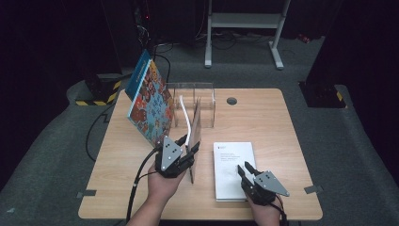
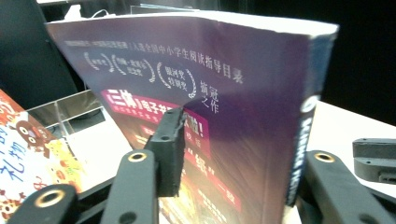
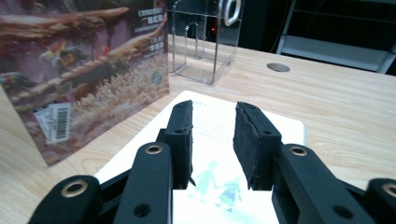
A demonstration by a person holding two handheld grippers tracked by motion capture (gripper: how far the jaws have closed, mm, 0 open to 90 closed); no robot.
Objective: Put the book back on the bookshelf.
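Left gripper (image 1: 187,149) clamps the upright purple book (image 2: 210,107) between its jaws, spine to its right. Right gripper (image 1: 246,170), jaws apart and empty, hovers over the white book (image 1: 234,169) flat beneath it. Likely next: seat the purple book in the clear rack (image 1: 195,104) ahead.

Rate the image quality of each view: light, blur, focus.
High view: wooden table evenly lit, surroundings black, detail soft. Left gripper view: upright purple book sits close, its title lines soft, far top corner blurred. Right gripper view: jaws and white book fairly sharp, clear plastic rack behind glints faintly.
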